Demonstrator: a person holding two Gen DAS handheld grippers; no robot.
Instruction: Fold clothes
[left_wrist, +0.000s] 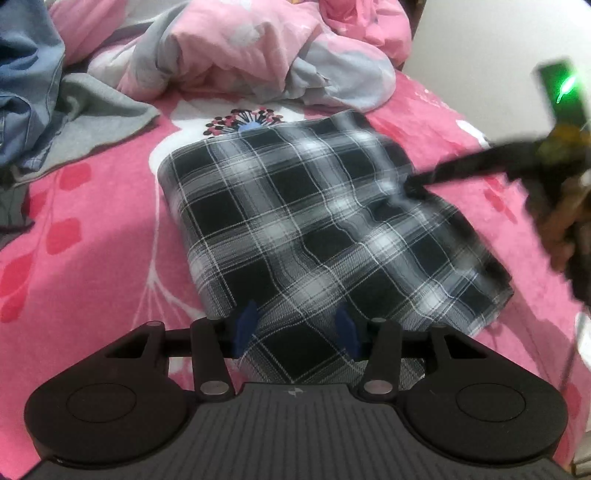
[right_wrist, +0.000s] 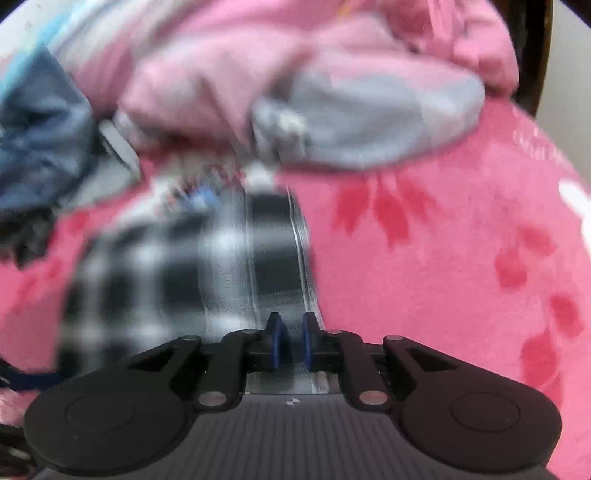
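- The left gripper (left_wrist: 295, 330) sits at the bottom centre of its own view, its blue pads (left_wrist: 245, 325) spread wide with nothing clamped — the near edge of the folded plaid garment (left_wrist: 314, 236) lies between and under them.
- The right gripper (right_wrist: 291, 341) has its blue pads nearly together with only a narrow gap; blurred plaid cloth (right_wrist: 192, 273) fills the view behind the pads, but whether they pinch it I cannot tell.
- In the left wrist view the right gripper (left_wrist: 417, 186) reaches in from the right edge, blurred, its tip at the plaid garment's right side.
- The plaid garment lies folded in the middle of the frame on a pink floral bedsheet (left_wrist: 85, 236).
- Beyond it, at the top centre, a rumpled pink and grey quilt (left_wrist: 258, 55) is heaped — close to the garment's far edge.
- In the upper left lie a grey garment (left_wrist: 99, 114) and, over it, a blue denim garment (left_wrist: 26, 74), well apart from the plaid.
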